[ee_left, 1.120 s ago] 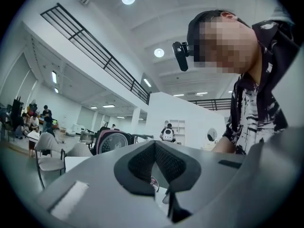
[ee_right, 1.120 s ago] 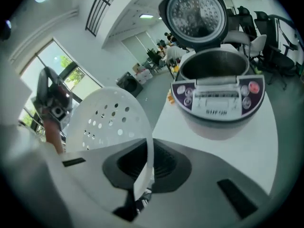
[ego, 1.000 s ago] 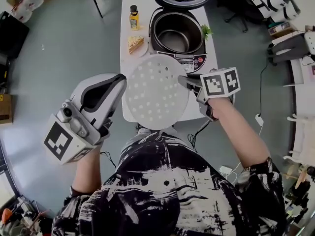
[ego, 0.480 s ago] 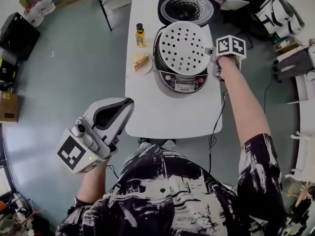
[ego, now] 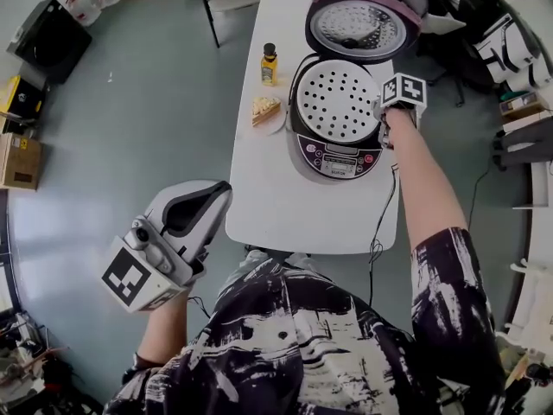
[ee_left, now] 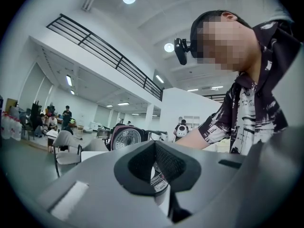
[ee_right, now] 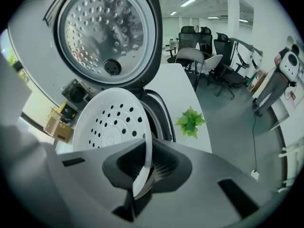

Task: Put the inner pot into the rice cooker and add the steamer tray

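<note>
The white perforated steamer tray [ego: 337,100] lies over the mouth of the open rice cooker [ego: 339,152], whose lid [ego: 359,26] stands up behind it. The inner pot is hidden beneath the tray. My right gripper [ego: 381,113] is at the cooker's right side, shut on the tray's rim. In the right gripper view the steamer tray [ee_right: 111,122] tilts over the cooker opening, and its rim runs down between the pads of the right gripper [ee_right: 144,169]. My left gripper [ego: 212,199] hangs off the table's near left corner, shut and empty.
On the white table [ego: 294,206], left of the cooker, stand a yellow bottle [ego: 270,64] and a slice of sandwich on a plate [ego: 264,109]. A small green plant [ee_right: 191,121] sits right of the cooker. A cord [ego: 378,236] hangs off the table's right edge.
My right gripper carried the steamer tray from near my body, away across the table, and brought it down over the cooker's mouth. The left gripper barely shifted.
</note>
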Demonstrator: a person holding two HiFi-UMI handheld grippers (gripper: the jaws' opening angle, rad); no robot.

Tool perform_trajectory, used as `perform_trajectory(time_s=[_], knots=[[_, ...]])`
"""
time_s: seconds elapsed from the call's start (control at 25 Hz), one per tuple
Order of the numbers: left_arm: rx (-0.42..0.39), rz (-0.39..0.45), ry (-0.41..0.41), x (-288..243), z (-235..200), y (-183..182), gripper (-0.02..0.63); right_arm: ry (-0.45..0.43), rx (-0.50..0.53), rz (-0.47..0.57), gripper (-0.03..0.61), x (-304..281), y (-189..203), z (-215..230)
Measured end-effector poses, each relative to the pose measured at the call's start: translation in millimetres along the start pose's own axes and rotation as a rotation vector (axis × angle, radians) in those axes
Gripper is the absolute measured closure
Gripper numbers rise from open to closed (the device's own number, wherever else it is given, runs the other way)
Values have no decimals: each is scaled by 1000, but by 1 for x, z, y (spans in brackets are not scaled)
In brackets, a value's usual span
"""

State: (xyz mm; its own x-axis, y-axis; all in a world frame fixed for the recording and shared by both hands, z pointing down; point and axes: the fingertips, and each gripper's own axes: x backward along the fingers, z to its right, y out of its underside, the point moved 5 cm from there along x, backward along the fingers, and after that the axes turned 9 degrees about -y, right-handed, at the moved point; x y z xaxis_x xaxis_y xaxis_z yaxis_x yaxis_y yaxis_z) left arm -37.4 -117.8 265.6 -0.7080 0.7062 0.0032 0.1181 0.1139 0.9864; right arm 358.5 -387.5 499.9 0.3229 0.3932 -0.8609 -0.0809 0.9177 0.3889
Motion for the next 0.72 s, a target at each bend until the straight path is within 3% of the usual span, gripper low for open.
perform_trajectory(time_s=[0.24,0.36,0.72], knots=[[5,7,1,-5,-2,1,609,62,84,-41,563,-9,1,-1],[13,9,16,-10,2,2,609,39,101,-23,559,-10,1,-5],[27,28,71,-25,18,-1,609,-46,175,21,417,-4,8,-15]])
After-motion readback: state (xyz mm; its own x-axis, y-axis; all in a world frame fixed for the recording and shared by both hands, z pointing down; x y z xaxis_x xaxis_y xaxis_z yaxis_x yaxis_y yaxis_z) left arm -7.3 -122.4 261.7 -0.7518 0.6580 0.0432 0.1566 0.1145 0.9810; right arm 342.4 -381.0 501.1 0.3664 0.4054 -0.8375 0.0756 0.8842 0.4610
